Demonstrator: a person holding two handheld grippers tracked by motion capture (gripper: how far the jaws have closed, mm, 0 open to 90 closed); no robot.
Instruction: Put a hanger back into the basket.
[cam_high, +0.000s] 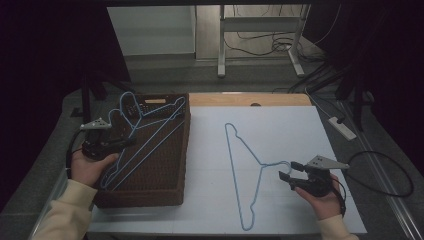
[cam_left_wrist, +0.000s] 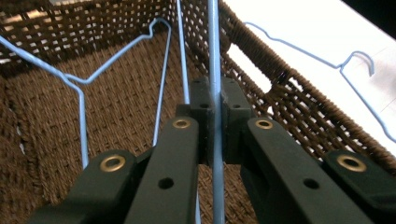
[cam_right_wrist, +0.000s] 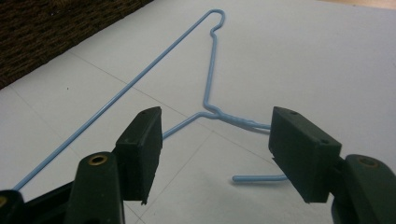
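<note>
Your left gripper (cam_left_wrist: 215, 116) clamps a blue wire hanger (cam_left_wrist: 215, 56) over the wicker basket (cam_high: 182, 150) to stow it, while your right gripper (cam_right_wrist: 217, 154) gapes at the table hanger's hook (cam_right_wrist: 261, 177), ready to grab.

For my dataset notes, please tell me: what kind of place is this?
Probably a lab or recording workspace: a white work table, loose cables on the floor, a power strip, and dark curtains around.

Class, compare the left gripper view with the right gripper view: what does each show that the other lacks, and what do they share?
Left gripper view alone: the left gripper, shut on a blue wire hanger, and another hanger lying inside the wicker basket. Right gripper view alone: the right gripper, jaws open and nothing between its pads. Shared: the hanger on the white board, and part of the basket.
</note>
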